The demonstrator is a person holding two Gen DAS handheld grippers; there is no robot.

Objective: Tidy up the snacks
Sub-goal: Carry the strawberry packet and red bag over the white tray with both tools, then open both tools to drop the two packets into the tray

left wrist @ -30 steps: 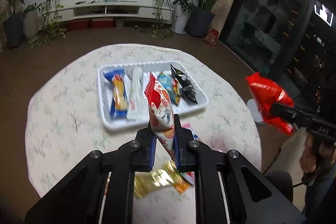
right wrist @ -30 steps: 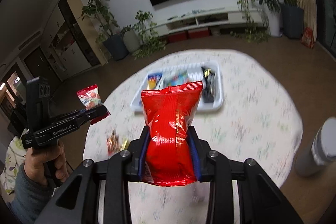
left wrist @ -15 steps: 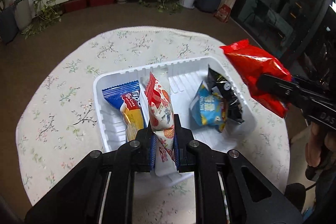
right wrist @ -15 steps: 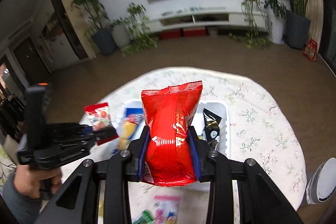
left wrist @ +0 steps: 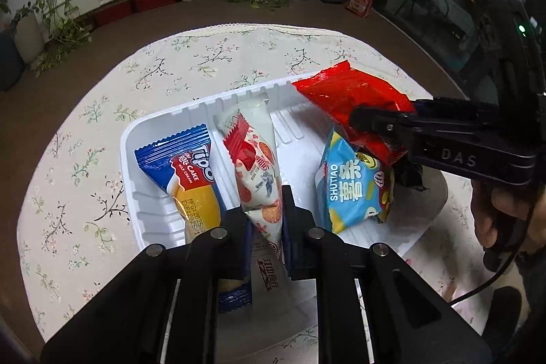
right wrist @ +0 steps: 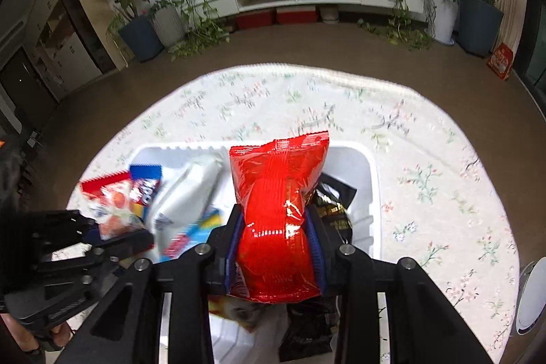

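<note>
My left gripper [left wrist: 265,220] is shut on a white and red snack packet [left wrist: 256,166] and holds it over the middle of the white tray [left wrist: 136,139]. My right gripper [right wrist: 276,241] is shut on a red snack bag [right wrist: 278,203] and holds it over the right part of the tray [right wrist: 370,169]; this bag also shows in the left wrist view [left wrist: 348,98]. In the tray lie a blue Tipo cake packet [left wrist: 187,169], a white packet [left wrist: 254,108], a light blue packet [left wrist: 351,190] and a black packet [right wrist: 332,203].
The tray sits on a round table with a floral cloth [left wrist: 204,57]. A white round object [right wrist: 530,299] stands off the table's right edge. Plants, a TV shelf and brown floor lie beyond the table.
Both grippers have moved forward and down over the tray with their packets still held. The red bag has come in over the tray's right part.
</note>
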